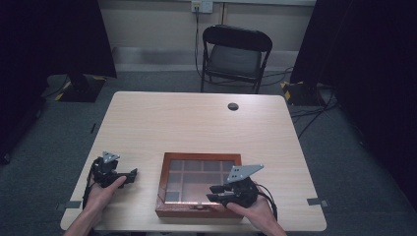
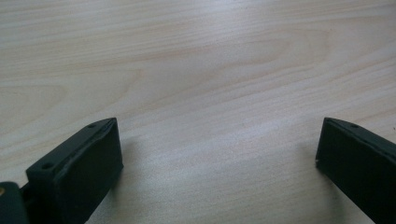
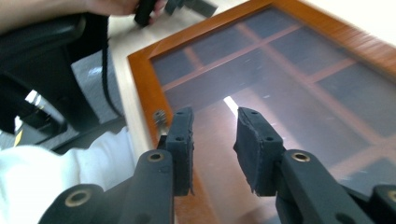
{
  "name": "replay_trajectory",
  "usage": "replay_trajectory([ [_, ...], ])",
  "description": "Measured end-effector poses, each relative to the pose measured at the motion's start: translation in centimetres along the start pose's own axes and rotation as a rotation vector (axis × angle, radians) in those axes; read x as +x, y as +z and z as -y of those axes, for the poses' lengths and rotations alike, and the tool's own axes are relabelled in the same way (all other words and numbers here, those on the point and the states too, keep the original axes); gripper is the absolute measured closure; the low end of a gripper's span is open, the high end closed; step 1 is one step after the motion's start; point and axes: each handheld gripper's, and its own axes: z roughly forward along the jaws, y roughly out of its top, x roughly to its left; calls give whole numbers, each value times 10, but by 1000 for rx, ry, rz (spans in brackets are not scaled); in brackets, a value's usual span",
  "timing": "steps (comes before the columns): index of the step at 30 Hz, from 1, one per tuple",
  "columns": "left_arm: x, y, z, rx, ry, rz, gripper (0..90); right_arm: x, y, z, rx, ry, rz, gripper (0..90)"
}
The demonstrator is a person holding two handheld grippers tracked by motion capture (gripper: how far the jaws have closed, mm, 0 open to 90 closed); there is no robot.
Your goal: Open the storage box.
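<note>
right hand-held gripper [image 1: 219,192] part-spread, empty, over near edge of wooden glass-lid box [image 1: 168,160] | left hand-held gripper [image 1: 129,176] spread wide, empty, on bare tabletop [image 1: 196,123] beside box | box near front edge: likely rigid, heavyish, glass fragile; grip wooden frame or front clasp [image 3: 160,117]

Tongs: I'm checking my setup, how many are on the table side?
2. The left tongs hover over bare table, left of the box; the right tongs sit over the box's glass lid.
</note>
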Motion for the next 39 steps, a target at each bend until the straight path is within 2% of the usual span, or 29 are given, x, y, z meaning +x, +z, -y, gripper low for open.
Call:
replay_trajectory([
  [2,0,0,0,-2,2,0,0,3,6,1,17,-9,-26,692],
  [9,2,1,-1,-8,39,26,19,8,17,3,49,-29,-57,716],
  [15,2,2,-2,-6,48,51,14,12,24,4,62,-43,-96,757],
  [19,1,4,-4,-1,55,56,0,14,26,4,74,-62,-99,786],
  [30,0,3,-4,4,50,51,0,13,26,5,69,-57,-118,805],
  [35,1,1,-4,6,48,47,32,12,26,3,73,-62,-124,818],
  [39,3,-2,-4,-6,34,52,109,12,25,3,75,-72,-126,833],
])
